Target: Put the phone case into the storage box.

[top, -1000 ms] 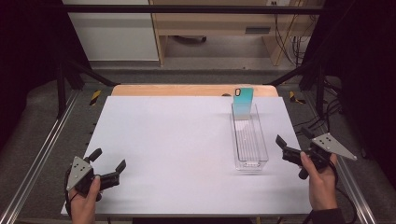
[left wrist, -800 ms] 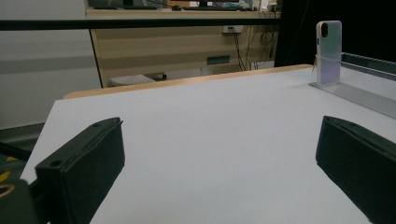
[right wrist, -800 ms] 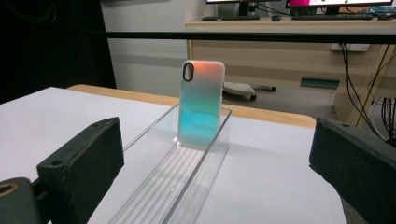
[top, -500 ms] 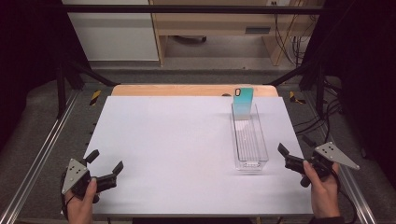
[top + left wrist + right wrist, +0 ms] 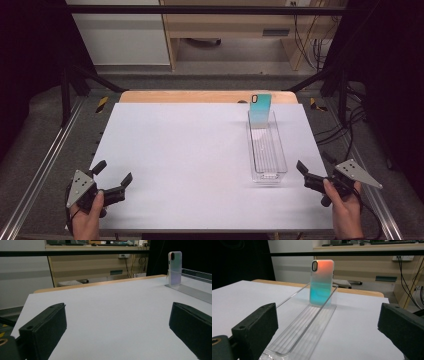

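I hold a two-jaw gripper in each hand, both low at the near edge of a white table top [image 5: 190, 150]. My left gripper [image 5: 111, 177] sits at the near left corner with its jaws spread wide and nothing between them. My right gripper [image 5: 311, 173] sits at the near right edge, jaws equally wide apart and holding nothing.

Just ahead of my right fingers [image 5: 255, 328], and a little to their left, begins a long, narrow clear plastic tray [image 5: 267, 155]. Its near short end lies close to my right fingertips but does not touch them. The tray runs straight away from me. In the right gripper view its ribbed floor [image 5: 304, 327] stretches out between the two black pads.

At the far end of that tray stands a phone case [image 5: 260, 111], upright and leaning on the tray's end wall. It shades from orange-red at the top to teal lower down, with a dark oval camera opening near its top corner. It is well beyond my right fingers, straight ahead of them.

From my left fingers [image 5: 45, 327], the case [image 5: 174, 268] lies far off and to the right, across a broad bare stretch of white surface. The tray's long wall [image 5: 192, 291] shows low at the right.

Beyond the white surface a strip of wooden table edge [image 5: 200, 96] shows. Metal rails [image 5: 47, 160] flank the table on either side.
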A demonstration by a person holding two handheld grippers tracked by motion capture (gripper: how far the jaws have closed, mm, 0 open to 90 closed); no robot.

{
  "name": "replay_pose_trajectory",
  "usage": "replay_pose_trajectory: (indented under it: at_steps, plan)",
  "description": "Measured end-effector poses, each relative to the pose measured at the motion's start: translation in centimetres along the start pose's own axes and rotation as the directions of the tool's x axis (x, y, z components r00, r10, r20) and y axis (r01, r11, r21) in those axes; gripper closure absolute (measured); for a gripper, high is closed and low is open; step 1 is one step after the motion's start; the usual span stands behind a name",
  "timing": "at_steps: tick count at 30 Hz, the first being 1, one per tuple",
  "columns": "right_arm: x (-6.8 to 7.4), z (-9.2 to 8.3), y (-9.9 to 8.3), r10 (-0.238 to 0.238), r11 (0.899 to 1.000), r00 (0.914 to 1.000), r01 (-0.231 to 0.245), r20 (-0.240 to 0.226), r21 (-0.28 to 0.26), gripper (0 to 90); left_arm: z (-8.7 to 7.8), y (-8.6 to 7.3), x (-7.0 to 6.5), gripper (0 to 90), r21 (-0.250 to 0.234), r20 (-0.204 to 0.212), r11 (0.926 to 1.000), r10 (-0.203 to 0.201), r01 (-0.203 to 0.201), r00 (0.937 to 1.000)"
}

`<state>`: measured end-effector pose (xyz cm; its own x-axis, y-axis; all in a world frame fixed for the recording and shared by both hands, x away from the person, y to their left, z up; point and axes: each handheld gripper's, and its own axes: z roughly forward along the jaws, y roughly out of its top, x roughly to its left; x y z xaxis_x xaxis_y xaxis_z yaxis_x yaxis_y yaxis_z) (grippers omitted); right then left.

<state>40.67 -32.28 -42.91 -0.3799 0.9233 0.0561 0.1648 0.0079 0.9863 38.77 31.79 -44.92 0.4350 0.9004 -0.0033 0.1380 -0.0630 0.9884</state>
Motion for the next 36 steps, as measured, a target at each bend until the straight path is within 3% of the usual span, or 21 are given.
replay_pose_trajectory:
  at_steps: [12,36]
  plan:
    - [0.1,-0.4,-1.5,-0.001,1.0,0.9998,0.001,-0.02,0.004,2.7,0.1,0.0,-0.1,0.8,0.006,0.005,1.0,0.005,-0.005,1.0]
    - [2.3,0.9,-3.3,-0.037,0.999,0.9917,0.035,-0.123,-0.014,2.9,0.2,0.0,-0.2,0.8,0.011,0.011,0.9999,0.013,-0.013,0.9998]
